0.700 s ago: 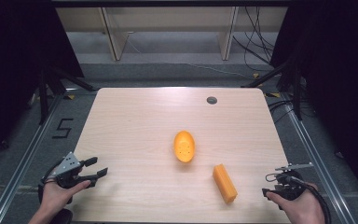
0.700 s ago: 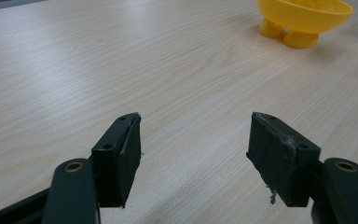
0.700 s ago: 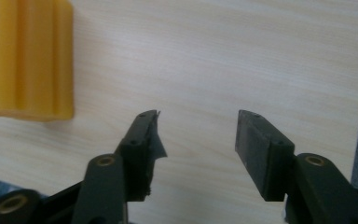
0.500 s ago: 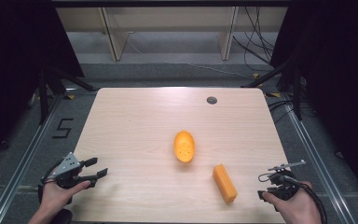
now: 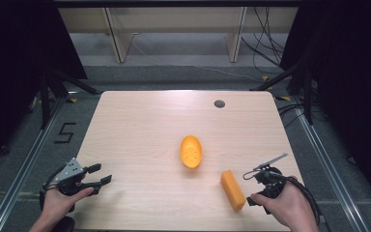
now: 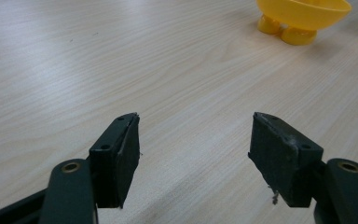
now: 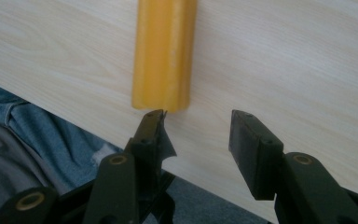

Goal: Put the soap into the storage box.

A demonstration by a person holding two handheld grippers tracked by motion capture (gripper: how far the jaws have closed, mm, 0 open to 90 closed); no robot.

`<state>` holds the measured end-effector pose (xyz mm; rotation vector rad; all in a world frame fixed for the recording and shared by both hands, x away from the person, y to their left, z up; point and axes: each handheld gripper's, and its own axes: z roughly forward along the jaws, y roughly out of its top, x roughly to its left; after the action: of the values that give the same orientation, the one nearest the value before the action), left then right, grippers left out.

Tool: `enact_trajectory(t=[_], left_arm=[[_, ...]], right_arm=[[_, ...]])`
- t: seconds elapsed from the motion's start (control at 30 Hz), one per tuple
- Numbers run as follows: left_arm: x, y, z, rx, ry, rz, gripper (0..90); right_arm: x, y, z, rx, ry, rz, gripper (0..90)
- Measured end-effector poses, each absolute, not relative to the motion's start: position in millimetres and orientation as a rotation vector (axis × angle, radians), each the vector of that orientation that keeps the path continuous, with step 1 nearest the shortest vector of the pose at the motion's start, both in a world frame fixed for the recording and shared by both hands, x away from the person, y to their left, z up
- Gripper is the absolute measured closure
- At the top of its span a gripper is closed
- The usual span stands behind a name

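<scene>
Floor marking "5" (image 5: 66, 132); both tongs (image 5: 98, 175) (image 7: 196, 128) apart, empty; orange block (image 7: 164, 56) unlabelled.

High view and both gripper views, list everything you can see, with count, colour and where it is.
table: one, light wood, centre of the high view
oval dish: one, orange-yellow, on small feet, middle of the table
block: one, orange, long, near the table's front edge, just ahead of the right gripper's jaws
round hole: one, dark, far side of the tabletop
number marking: one, black, on the floor left of the table
shelf legs: two, pale wood, beyond the table
left gripper: one, black, front left corner, jaws open, nothing between them
right gripper: one, black, front right, jaws open, not touching the block
</scene>
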<state>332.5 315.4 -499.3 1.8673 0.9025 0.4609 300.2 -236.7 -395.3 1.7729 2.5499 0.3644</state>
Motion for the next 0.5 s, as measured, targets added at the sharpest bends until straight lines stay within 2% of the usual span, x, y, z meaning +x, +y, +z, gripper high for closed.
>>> enact_trajectory(t=[0.5], left_arm=[[332.4,315.8,-499.4,1.873,0.907,0.443,32.1]], right_arm=[[339.8,-187.8,-407.6,1.690,2.631,0.217,48.3]])
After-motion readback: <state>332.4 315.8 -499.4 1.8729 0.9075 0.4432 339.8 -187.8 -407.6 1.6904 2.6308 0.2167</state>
